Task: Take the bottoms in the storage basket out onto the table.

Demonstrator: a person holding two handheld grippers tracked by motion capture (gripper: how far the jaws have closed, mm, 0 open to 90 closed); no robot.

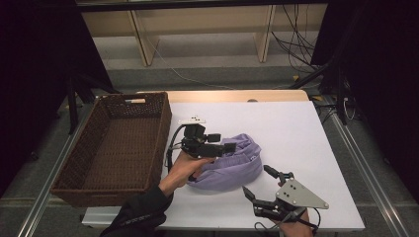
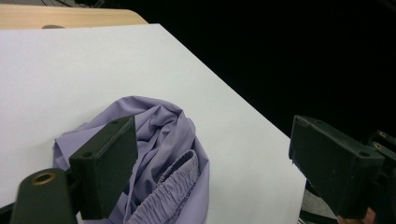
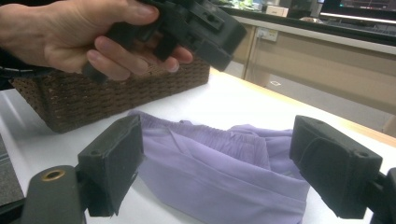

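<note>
Mid-worktop, beside basket (image 1: 116, 143) | purple garment (image 1: 232, 165) bunched, long axis left-right | left gripper (image 1: 217, 143) above it, jaws released, nearer | right gripper (image 1: 262, 185) near its front-right edge, jaws released, nothing held

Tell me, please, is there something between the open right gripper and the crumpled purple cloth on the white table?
Nothing visible is in the way. The right gripper has its jaws open toward the crumpled purple cloth, with bare white table between them. The left gripper, held in the person's hand, hangs above the cloth's far side, not in that path.
</note>
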